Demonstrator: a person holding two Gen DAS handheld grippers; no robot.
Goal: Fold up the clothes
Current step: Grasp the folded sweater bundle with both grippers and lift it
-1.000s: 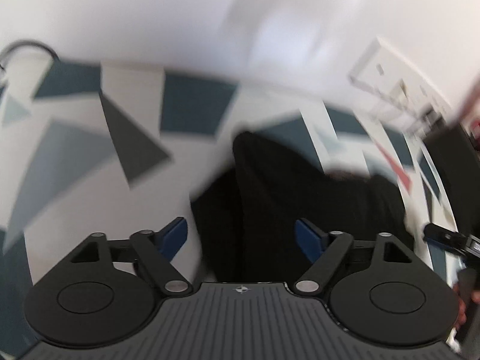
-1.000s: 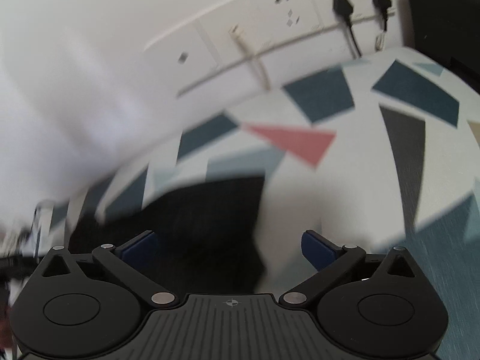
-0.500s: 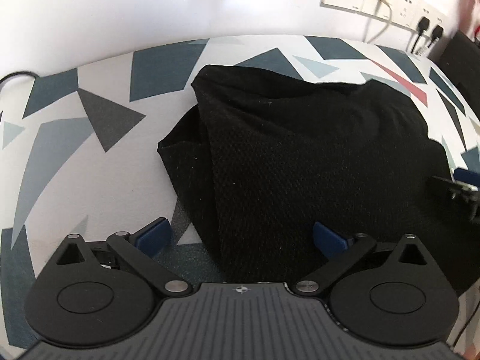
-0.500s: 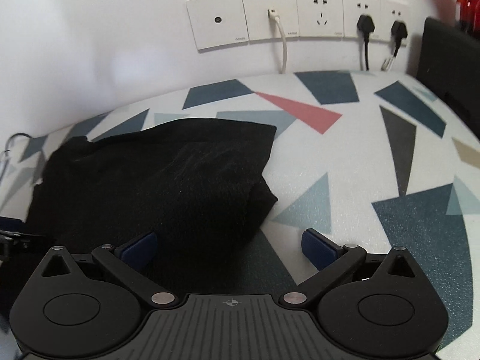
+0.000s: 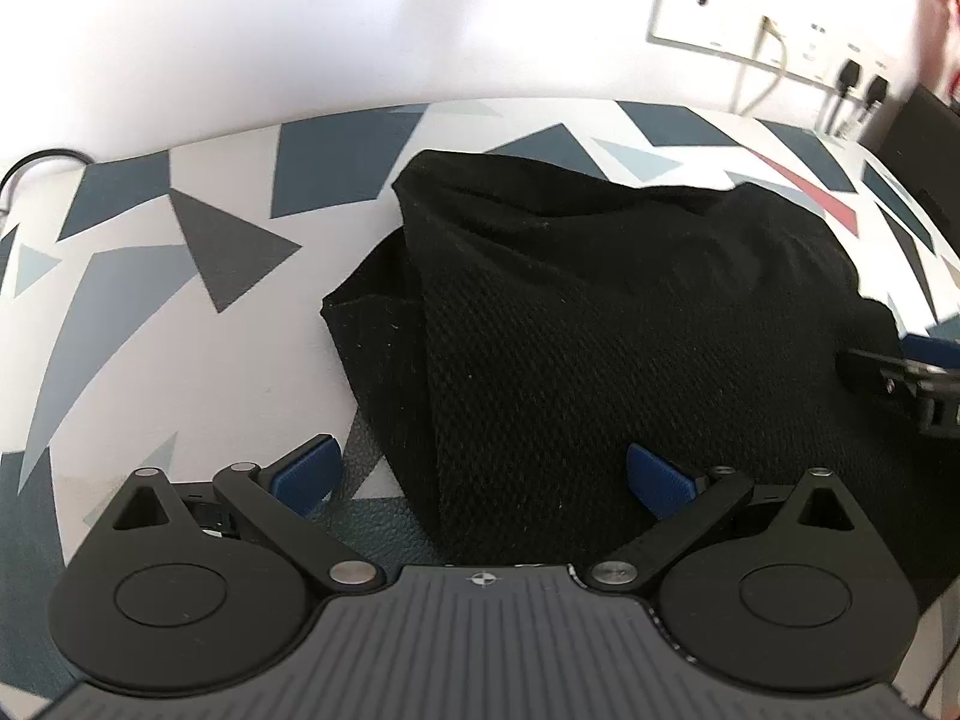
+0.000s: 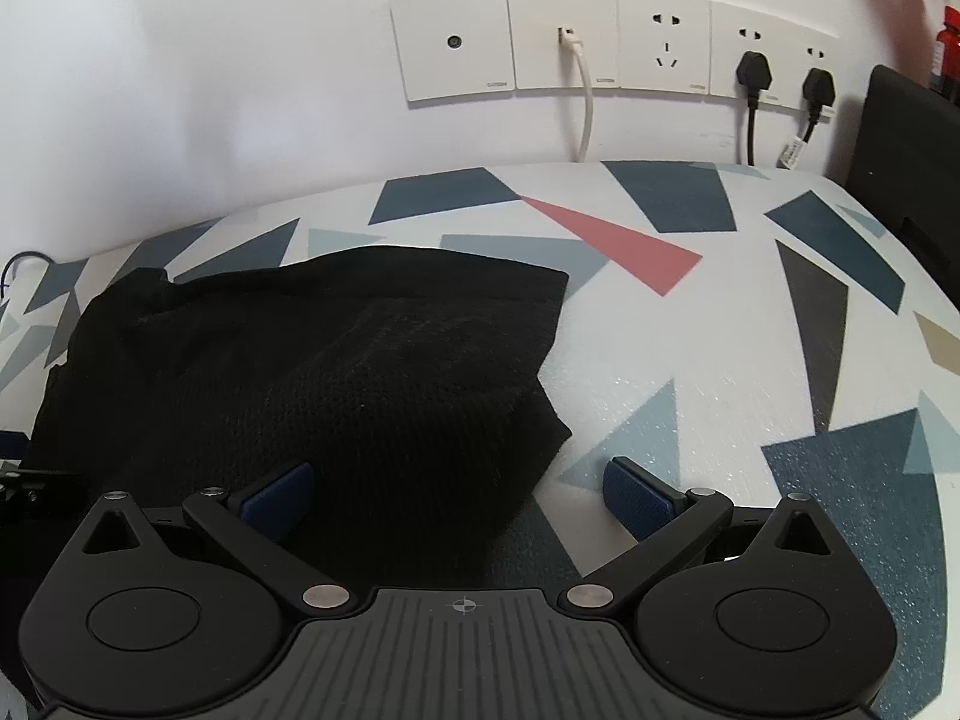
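Note:
A black knit garment [image 5: 600,324] lies bunched and partly folded on the patterned table [image 5: 150,300]. My left gripper [image 5: 480,477] is open at the garment's near left edge, its left finger over bare table and its right finger over the cloth. My right gripper [image 6: 459,495] is open at the garment's [image 6: 336,372] near right corner, its left finger over the cloth and its right finger over the table [image 6: 750,360]. The right gripper's tip also shows at the right edge of the left wrist view [image 5: 900,372]. Neither gripper holds anything.
A white wall with a row of sockets [image 6: 612,42], a white cable and two black plugs [image 6: 756,72] runs behind the table. A dark box [image 6: 912,150] stands at the far right. A thin cable [image 5: 36,162] lies at the far left.
Both grippers swung round from a blurred view and settled low at the garment's near edge. In the last half second they hardly moved. Both stayed open.

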